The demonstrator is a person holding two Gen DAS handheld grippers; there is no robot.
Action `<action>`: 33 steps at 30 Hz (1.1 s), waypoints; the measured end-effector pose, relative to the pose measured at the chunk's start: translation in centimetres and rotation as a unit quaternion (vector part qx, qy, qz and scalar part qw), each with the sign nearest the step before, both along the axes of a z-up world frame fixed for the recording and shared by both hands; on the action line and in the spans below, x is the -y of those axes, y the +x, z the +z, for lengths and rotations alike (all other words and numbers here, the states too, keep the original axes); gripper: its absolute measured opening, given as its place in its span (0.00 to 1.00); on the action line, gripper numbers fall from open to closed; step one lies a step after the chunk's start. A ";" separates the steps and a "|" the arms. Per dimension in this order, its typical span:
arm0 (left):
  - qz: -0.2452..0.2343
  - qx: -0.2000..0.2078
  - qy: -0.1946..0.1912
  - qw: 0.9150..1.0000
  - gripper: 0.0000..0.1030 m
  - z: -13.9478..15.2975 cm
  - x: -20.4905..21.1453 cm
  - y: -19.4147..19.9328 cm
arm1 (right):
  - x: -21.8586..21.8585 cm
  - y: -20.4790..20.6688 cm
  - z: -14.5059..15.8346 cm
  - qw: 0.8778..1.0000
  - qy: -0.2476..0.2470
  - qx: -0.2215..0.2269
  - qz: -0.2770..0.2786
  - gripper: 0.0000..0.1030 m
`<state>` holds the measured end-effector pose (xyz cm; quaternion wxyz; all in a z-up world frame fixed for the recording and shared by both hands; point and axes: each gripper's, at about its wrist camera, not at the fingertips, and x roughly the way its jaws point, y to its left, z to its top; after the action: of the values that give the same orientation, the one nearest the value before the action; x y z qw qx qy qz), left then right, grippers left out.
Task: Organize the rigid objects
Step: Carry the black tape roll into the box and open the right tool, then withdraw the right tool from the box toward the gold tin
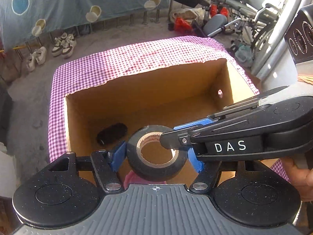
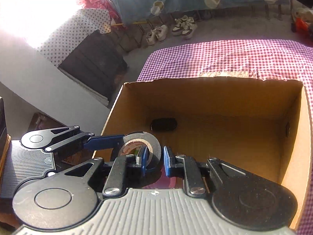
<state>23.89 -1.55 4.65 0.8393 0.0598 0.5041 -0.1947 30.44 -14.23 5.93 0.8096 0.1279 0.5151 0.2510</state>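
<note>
I see the black tape roll (image 1: 156,154) clamped between my left gripper's (image 1: 156,156) blue pads, above the cardboard box (image 1: 144,90). My right gripper (image 2: 154,160) pinches the roll's wall. The right view alone shows a star-patterned cloth (image 2: 74,33) at far left. A dark object (image 2: 164,124) lies inside the box.

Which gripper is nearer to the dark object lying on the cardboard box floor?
Left, though only slightly. The left gripper holds the black tape roll just above and beside the dark object; the right gripper grips the roll's wall from the farther side.
</note>
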 end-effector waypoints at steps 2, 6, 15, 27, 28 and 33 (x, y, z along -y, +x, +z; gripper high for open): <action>0.004 -0.025 0.000 1.000 0.66 -1.3 0.3 1.4 | 0.4 1.7 -1.7 1.000 -0.001 -0.028 -0.004 0.19; 0.013 -0.065 0.007 0.998 0.66 -3.7 0.5 3.6 | 0.9 4.6 -4.7 0.998 -0.003 -0.067 -0.010 0.19; 0.025 -0.080 0.052 0.995 0.65 -5.8 1.1 5.7 | 0.3 8.1 -9.3 0.994 0.010 -0.111 -0.011 0.21; 0.056 -0.065 0.025 0.996 0.76 -3.4 0.0 6.1 | 1.1 7.6 -7.2 0.993 0.065 -0.090 -0.036 0.24; 0.055 -0.058 0.019 0.997 0.78 -2.9 0.0 5.9 | 1.4 7.1 -6.3 0.994 0.071 -0.080 -0.037 0.24; 0.046 -0.021 -0.012 0.999 0.80 0.7 -0.3 3.3 | 4.4 2.4 -0.6 0.992 0.117 -0.010 -0.046 0.24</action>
<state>27.20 -1.23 5.39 0.8370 0.0226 0.5217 -0.1632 32.89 -18.67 5.37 0.7946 0.2478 0.4839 0.2703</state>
